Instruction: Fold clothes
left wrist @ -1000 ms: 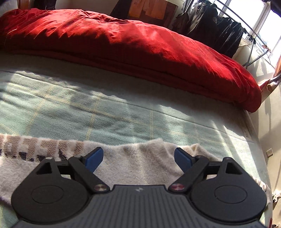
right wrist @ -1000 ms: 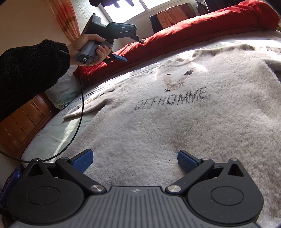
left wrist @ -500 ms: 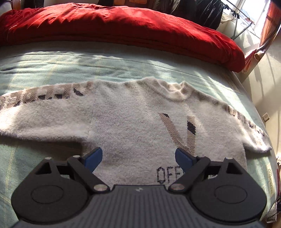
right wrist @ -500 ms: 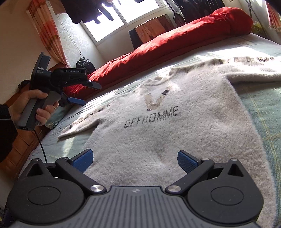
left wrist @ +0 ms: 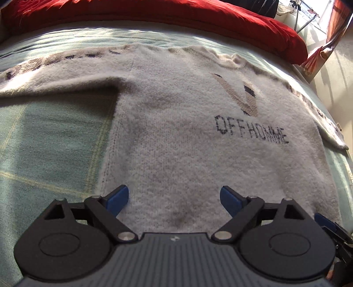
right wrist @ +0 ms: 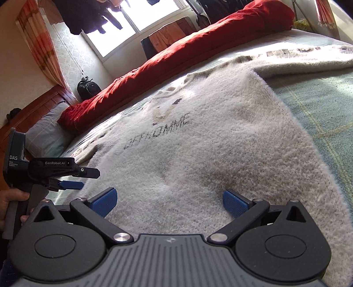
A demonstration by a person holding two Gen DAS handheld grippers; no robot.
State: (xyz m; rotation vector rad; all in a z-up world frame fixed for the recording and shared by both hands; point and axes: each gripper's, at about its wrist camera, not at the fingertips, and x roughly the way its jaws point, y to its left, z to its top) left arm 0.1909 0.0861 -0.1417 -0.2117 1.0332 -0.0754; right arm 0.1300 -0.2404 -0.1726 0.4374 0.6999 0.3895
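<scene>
Fluffy white knit sweater (left wrist: 187, 141) with black "OFFHOMME" lettering and a tan V motif lies spread flat, front side up, on the pale green checked bed cover (left wrist: 50, 141). Neckline sits toward 12 o'clock in the left wrist view; hem toward 6 o'clock, under the camera. One sleeve runs out toward 9 o'clock, patterned along its upper edge; the other sleeve drops away at 3 o'clock near the bed edge.

Left gripper (left wrist: 174, 197): blue-padded fingers set wide apart, nothing between them. It hangs over the lower body of the sweater, with the left pad near the garment's side seam at about 7 o'clock. Contact with the knit cannot be judged.

Right gripper (right wrist: 169, 198): fingers likewise spread wide, empty. It hovers over the hem region of the sweater; the fabric fills the gap between the pads. In this view the lettering reads toward 11 o'clock and the sweater's side edge runs along 2 to 4 o'clock, with green cover beyond it.

In the right wrist view the left gripper appears from the side at 9 o'clock, held in a hand (right wrist: 13, 198), just off the sweater's edge.

Rumpled red duvet (left wrist: 154, 13) lies along the far side of the bed at 12 o'clock. Bright window (right wrist: 136, 19) with dark clothes hanging at 11 o'clock in the right view.
</scene>
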